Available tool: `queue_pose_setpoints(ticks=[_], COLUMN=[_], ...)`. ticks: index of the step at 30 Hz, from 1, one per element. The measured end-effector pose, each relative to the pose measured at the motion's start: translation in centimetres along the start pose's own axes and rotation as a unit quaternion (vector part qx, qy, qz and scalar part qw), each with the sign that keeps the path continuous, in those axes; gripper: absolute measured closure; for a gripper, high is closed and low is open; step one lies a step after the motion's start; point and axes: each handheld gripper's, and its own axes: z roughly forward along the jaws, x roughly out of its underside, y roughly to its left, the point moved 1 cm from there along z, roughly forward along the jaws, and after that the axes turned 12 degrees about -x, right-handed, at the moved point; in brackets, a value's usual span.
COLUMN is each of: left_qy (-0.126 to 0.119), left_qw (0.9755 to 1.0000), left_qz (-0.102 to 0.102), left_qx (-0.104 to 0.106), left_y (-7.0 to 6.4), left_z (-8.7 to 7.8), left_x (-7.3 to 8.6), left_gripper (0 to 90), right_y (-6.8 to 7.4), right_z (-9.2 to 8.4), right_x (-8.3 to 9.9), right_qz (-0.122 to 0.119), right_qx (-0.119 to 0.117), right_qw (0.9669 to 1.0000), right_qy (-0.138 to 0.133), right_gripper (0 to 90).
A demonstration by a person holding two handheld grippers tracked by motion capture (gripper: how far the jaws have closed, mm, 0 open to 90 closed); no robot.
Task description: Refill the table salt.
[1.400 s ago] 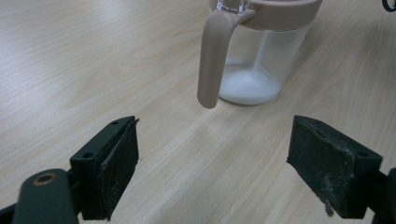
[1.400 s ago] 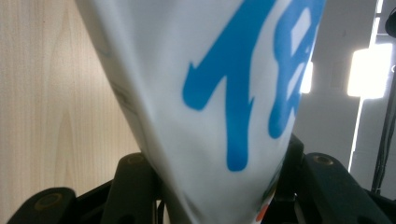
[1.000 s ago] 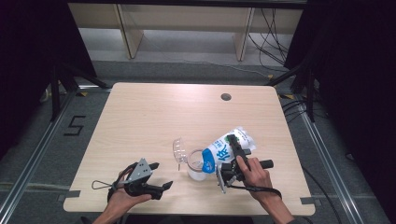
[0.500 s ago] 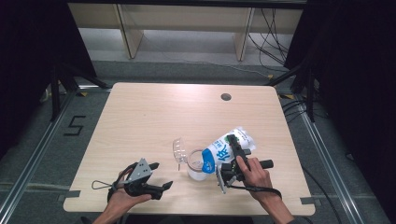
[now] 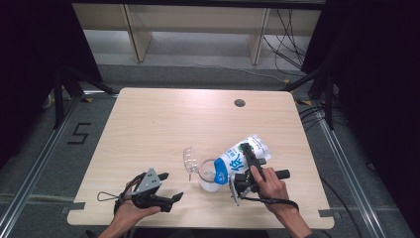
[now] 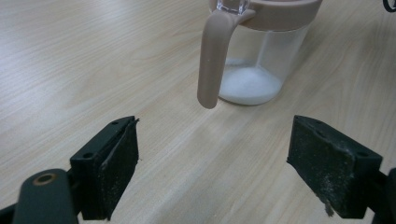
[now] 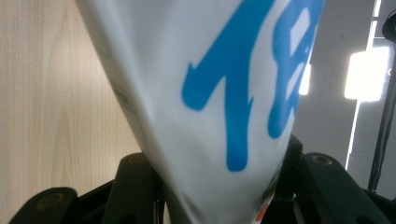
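A white pouch with blue print hangs tilted, its lower end over the mouth of a clear jug whose clear lid is flipped open. My right gripper is shut on the pouch; in the right gripper view the pouch is pinched between both jaws of that gripper. In the left gripper view the jug has a beige rim and handle, with white powder at its bottom. My left gripper rests open on the table left of the jug, and its jaws hold nothing.
The wooden table has a round cable hole at the back right. Beyond the far edge stand shelf legs and cables on the floor. Dark curtains flank both sides.
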Motion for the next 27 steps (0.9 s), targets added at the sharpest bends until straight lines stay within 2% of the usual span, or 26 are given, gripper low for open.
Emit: queue_pose_setpoints(ticks=[13,14,15,16,17,18,19,21,22,25,26,27], left_qy=[0.0,0.0,0.0,0.0,0.0,0.0,0.0,0.0,0.0,0.001,0.001,0.001], left_qw=[1.0,1.0,1.0,1.0,1.0,1.0,1.0,1.0,1.0,1.0,1.0,1.0], left_qz=[0.0,0.0,0.0,0.0,0.0,0.0,0.0,-0.001,0.0,-0.001,0.0,0.0], left_qx=[0.0,0.0,0.0,0.0,0.0,0.0,0.0,0.0,0.0,0.0,0.0,0.0], left_y=[-0.01,-0.01,-0.01,-0.01,-0.01,-0.01,-0.01,-0.02,-0.02,-0.01,-0.01,-0.01], left_z=[0.01,0.01,0.01,0.01,0.01,0.02,0.02,0.02,0.02,0.02,0.02,0.02], left_x=[0.0,0.0,0.0,0.0,0.0,0.0,0.0,0.0,0.0,0.01,0.0,0.0], left_gripper=[15.8,15.9,15.8,15.9,15.9,15.9,15.9,15.8,15.9,15.9,15.9,15.9], right_y=[-0.03,-0.18,-0.18,-0.5,-0.5,-0.38,-0.37,-0.39,-0.39,-0.4,-0.16,-0.16], right_z=[-0.05,-0.07,-0.07,-0.22,-0.22,-0.02,-0.17,-0.19,-0.04,-0.03,-0.05,-0.05], right_x=[0.02,-0.03,-0.03,-0.11,-0.11,-0.04,-0.06,-0.07,-0.03,-0.04,0.02,0.02], right_qz=[-0.003,-0.016,-0.016,-0.036,-0.036,-0.028,-0.026,-0.027,-0.03,-0.031,-0.013,-0.013], right_qx=[0.003,0.006,0.006,0.009,0.009,0.013,0.007,0.007,0.013,0.014,0.012,0.012], right_qw=[1.0,0.9999,0.9999,0.9993,0.9993,0.9995,0.9996,0.9996,0.9995,0.9994,0.9998,0.9998], right_qy=[0.003,0.002,0.002,0.007,0.007,-0.006,0.005,0.006,-0.005,-0.006,-0.003,-0.003], right_gripper=[56.8,57.0,57.0,57.1,57.1,57.2,57.2,57.3,57.4,57.7,57.8,57.8])
